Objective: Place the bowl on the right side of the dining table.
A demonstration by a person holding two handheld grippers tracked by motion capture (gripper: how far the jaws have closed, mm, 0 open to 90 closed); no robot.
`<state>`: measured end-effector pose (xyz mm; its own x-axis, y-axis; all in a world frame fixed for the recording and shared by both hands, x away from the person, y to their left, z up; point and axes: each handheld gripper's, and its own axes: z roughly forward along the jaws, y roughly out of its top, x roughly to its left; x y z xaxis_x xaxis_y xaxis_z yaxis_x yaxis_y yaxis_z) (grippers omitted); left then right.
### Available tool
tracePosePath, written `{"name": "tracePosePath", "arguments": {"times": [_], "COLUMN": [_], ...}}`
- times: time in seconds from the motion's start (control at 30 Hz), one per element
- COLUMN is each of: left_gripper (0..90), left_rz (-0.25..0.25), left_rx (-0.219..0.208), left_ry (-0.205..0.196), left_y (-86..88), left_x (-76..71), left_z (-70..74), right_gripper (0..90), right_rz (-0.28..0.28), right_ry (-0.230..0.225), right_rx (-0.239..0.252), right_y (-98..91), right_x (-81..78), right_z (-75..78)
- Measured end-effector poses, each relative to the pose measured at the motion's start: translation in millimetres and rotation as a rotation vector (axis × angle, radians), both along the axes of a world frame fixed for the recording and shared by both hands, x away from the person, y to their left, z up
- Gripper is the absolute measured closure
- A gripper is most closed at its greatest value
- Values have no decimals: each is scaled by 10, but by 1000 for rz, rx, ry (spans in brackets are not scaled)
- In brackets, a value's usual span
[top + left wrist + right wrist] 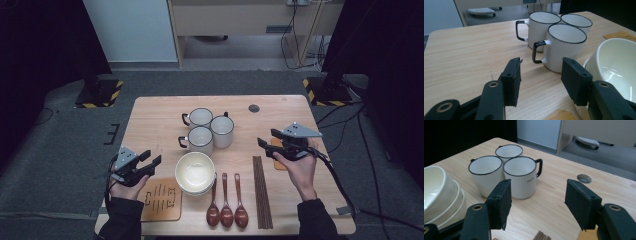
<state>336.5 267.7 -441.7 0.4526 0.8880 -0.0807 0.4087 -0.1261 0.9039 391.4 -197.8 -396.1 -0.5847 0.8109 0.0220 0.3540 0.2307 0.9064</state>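
Both hand-held grippers, left [150, 161] and right [264, 145], gape empty in our hands; three white, ribbed, black-rimmed mugs [206, 128] cluster at the bench's [155, 120] twelve o'clock, bowls [195, 173] just below.

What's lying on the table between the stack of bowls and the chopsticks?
Three wooden spoons, side by side, bowls toward the person, between the bowl stack and the chopsticks; seen in the high view.

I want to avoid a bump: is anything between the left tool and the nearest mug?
Nothing visible. The left tool stands open with bare table ahead of it up to the nearest mug. The stacked bowls sit off to one side, close to one jaw, not in the path.
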Motion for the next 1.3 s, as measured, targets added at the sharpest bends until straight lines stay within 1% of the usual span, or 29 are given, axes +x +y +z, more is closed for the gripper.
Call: {"name": "tracePosePath", "arguments": {"times": [0.1,0.27,0.37,0.4,0.47,0.57,0.63,0.8,0.97,1.07,1.13,1.27,1.3], "left_gripper": [501,504,510,512,515,522,522,527,526,525,525,524,524], "left_rz": [-10,-25,-32,-34,-40,-48,-55,-69,-84,-93,-101,-113,-114], "left_rx": [-7,-16,-20,-21,-23,-26,-26,-33,-31,-31,-27,-25,-30], "left_ry": [-8,-17,-19,-20,-21,-19,-19,-19,-11,-8,-5,-1,0], "left_y": [-26,-66,-94,-104,-120,-146,-161,-197,-242,-275,-292,-327,-339], "left_x": [-18,-36,-46,-49,-53,-58,-59,-62,-58,-54,-53,-51,-52], "left_z": [31,70,83,85,89,88,88,82,61,46,39,26,23], "right_gripper": [389,395,401,404,409,419,425,447,457,460,458,457,459], "right_rz": [21,43,59,64,74,91,98,120,141,151,152,171,174], "right_ry": [-8,-8,-2,-8,-7,-6,-7,-14,-17,-13,-17,-17,-14], "right_rx": [3,-4,14,5,1,10,2,1,-21,-10,-17,-25,-23], "right_y": [68,182,243,264,315,388,435,543,649,701,737,819,842], "right_x": [-7,-20,-19,-17,-19,-14,-16,-18,-23,-28,-29,-38,-43], "right_z": [11,36,46,50,56,58,64,79,71,64,57,54,56]}}
